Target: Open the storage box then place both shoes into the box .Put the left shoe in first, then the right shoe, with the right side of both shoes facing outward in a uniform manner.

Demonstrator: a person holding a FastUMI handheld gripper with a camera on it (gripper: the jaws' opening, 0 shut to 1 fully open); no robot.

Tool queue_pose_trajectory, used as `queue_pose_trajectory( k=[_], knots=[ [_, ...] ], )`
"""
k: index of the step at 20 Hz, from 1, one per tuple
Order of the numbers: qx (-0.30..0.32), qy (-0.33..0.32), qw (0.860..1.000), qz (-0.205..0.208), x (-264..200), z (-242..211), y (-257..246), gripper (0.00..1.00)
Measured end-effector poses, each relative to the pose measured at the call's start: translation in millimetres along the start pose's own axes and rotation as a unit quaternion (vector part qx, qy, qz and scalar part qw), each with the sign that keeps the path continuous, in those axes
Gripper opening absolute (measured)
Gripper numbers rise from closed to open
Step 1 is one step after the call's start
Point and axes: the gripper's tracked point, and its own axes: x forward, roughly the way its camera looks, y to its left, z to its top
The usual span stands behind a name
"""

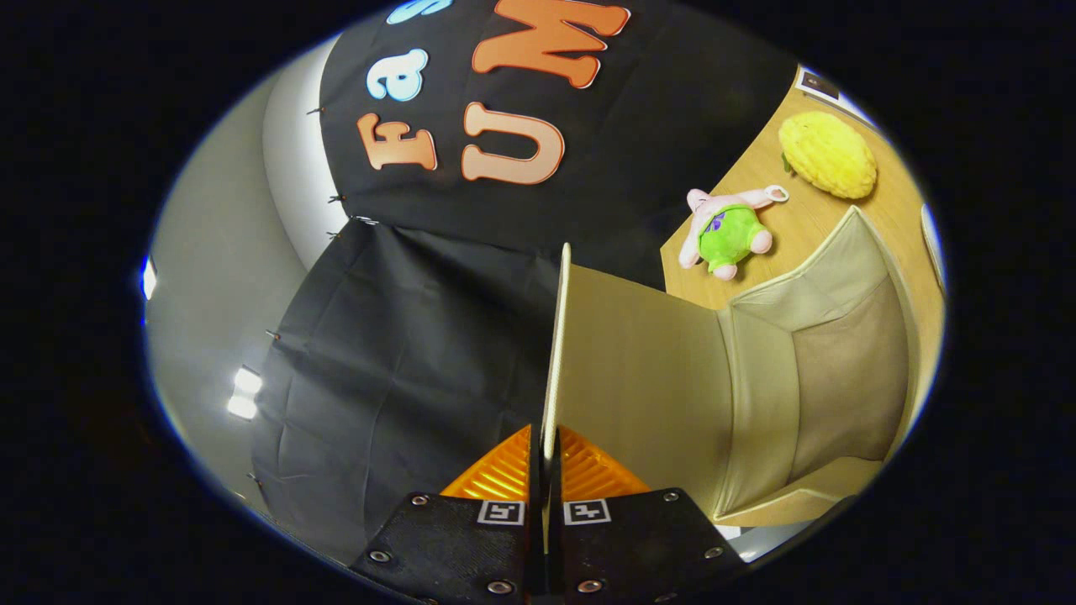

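Now: claw (pixel 545 458) clamped on the box lid (pixel 639 370), lid swung up.

Both fingers pinch the lid's thin free edge, so the panel stands edge-on between them and the box (pixel 841 370) gapes open just beyond, lying on the counter (pixel 761 168). Interior looks bare, no shoes inside as far as I can see. Gripping the edge gives leverage on the hinge, probably why it's held there. A plush toy (pixel 727 233) and a yellow knobbly thing (pixel 828 154) sit past the box, well apart from it. Opening step looks nearly done; shoes come next.
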Motion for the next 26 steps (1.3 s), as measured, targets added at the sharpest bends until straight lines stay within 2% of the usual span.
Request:
queue_pose_trajectory(
  k=[6,12,14,16,20,21,24,26],
  knots=[
    [-0.041,0.007,0.999,-0.026,46.4,-38.3,10.0,0.03],
    [-0.048,0.010,0.998,-0.041,61.6,-56.5,12.5,0.04],
    [-0.049,0.015,0.998,-0.047,65.6,-60.3,10.9,0.09],
    [-0.055,0.019,0.997,-0.045,64.3,-59.9,13.5,0.18],
    [-0.087,0.029,0.993,-0.069,59.6,-53.0,4.6,0.86],
    [-0.101,0.023,0.992,-0.078,55.7,-47.5,2.4,0.97],
    [-0.155,-0.002,0.982,-0.112,36.8,-20.8,-12.7,0.98],
    [-0.198,-0.020,0.970,-0.139,21.9,-0.5,-23.3,0.98]
  ],
)
